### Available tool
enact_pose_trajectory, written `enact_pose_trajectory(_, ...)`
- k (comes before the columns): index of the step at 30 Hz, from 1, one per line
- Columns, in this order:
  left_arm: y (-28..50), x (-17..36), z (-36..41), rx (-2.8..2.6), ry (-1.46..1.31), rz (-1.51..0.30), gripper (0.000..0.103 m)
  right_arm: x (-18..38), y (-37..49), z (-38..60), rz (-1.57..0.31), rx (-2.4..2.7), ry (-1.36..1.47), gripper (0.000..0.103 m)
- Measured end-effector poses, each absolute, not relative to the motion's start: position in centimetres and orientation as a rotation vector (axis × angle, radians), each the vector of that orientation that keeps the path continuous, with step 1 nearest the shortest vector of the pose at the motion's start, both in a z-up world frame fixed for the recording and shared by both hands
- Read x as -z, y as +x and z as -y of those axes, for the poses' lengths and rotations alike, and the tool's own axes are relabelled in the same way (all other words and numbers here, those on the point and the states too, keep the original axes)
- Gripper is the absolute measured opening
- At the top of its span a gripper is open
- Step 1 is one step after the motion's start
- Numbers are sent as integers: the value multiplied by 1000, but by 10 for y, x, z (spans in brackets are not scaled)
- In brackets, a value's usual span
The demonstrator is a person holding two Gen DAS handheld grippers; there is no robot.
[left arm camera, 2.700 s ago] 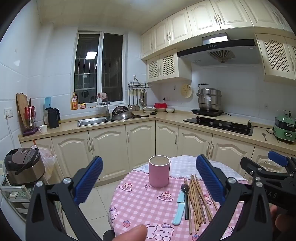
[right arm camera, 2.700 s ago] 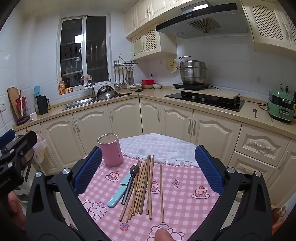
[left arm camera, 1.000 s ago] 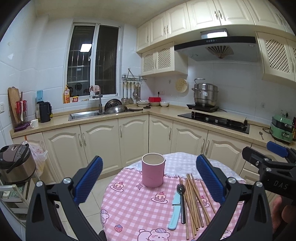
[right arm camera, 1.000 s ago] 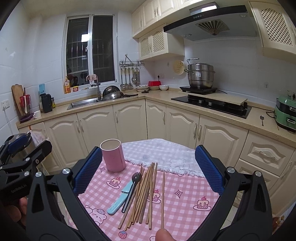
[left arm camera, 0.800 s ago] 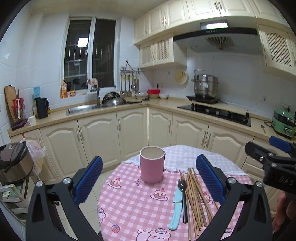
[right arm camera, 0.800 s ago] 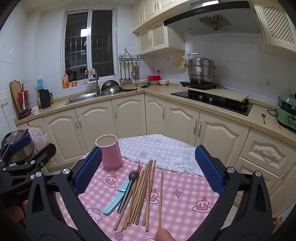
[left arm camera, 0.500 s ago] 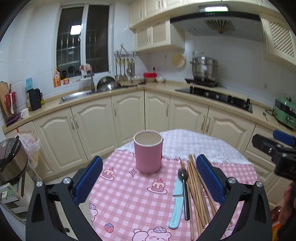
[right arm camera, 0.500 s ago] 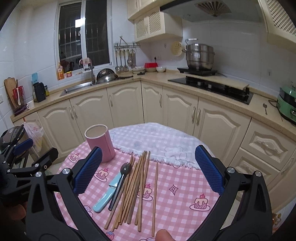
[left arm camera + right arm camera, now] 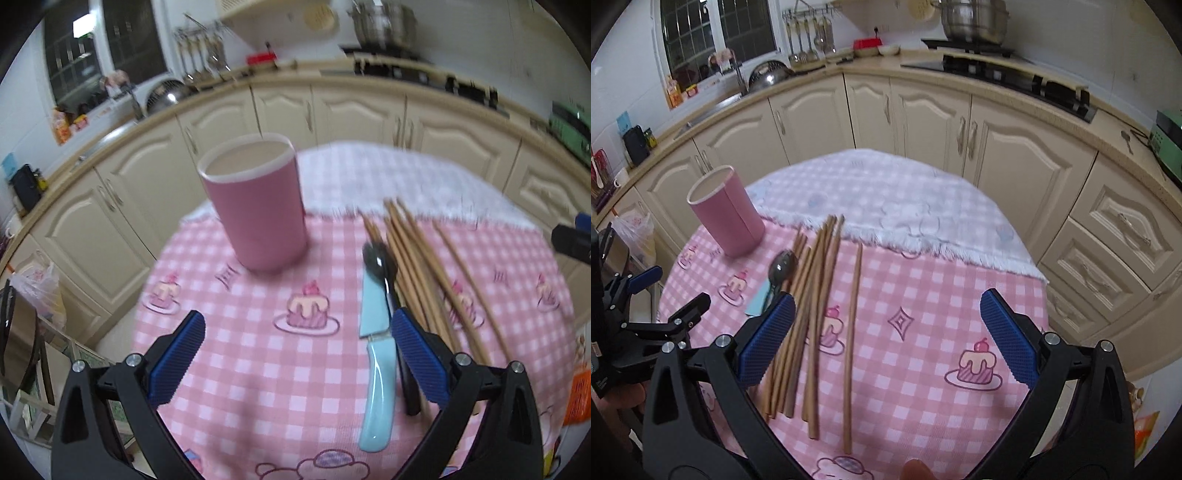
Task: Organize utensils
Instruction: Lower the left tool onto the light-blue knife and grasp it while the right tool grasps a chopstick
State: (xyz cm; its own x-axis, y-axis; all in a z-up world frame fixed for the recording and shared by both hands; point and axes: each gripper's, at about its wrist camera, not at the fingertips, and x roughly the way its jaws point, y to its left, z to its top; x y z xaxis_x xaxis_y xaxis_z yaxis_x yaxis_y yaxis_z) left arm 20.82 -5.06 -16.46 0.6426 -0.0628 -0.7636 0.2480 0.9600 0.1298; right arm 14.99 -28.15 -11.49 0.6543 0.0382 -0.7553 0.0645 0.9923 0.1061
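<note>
Left hand-held gripper point(image 9: 295, 350): jaws spread wide, nothing between them, hovering over the pink checked cloth point(image 9: 258, 369) on the counter. Right hand-held gripper point(image 9: 886, 332): jaws likewise wide apart and empty.

Pink cup point(image 9: 256, 201): upright, ahead of the left hand-held gripper and slightly left of its centre line; far left in the right view point(image 9: 726, 218).

Blue-handled knife point(image 9: 376, 369): flat on the cloth, just inside the left hand-held gripper's right finger point(image 9: 417, 354).

Dark spoon point(image 9: 384, 269): lying beside the knife, touching it, bowl pointing away.

Wooden chopsticks point(image 9: 812, 295): loose bundle running lengthwise ahead of the right hand-held gripper's left finger point(image 9: 768, 336), which overlaps their near ends. One single chopstick point(image 9: 853, 332) lies apart, between the fingers.

White cloth point(image 9: 886, 199): covers the far part of the counter, beyond the chopstick tips.
</note>
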Motion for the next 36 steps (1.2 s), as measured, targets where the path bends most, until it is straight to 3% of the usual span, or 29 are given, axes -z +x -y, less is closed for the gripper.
enact_pose_trajectory(7,227,203,62,215,288,-976,99,139,167,284,-944,10,121,98)
enact_pose_trajectory(20,255,221,91,267,301,-1038,98,164,183,287,-1030,-3,104,98)
enact_pose_trajectory(21,256,220,91,271,296,-1040,97,166,184,286,-1039,-4,92,98)
enact_pose_trajectory(23,258,219,89,300,272,-1049,82,170,188,281,-1059,-18,71,98)
enact_pose_trajectory(25,258,217,90,332,259,-1060,73,174,193,277,-1074,-25,54,98)
enact_pose_trajectory(29,261,214,97,354,301,-1058,67,180,209,265,-1107,-35,13,97)
enact_pose_trajectory(31,265,213,98,359,307,-1060,67,182,216,261,-1122,-40,4,89)
enact_pose_trajectory(34,270,213,100,387,315,-1069,62,188,225,253,-1161,-51,-13,67)
enact_pose_trajectory(35,273,214,99,405,305,-1076,58,192,228,251,-1179,-60,-12,51)
enact_pose_trajectory(36,274,216,98,418,294,-1077,57,193,230,248,-1179,-64,-15,45)
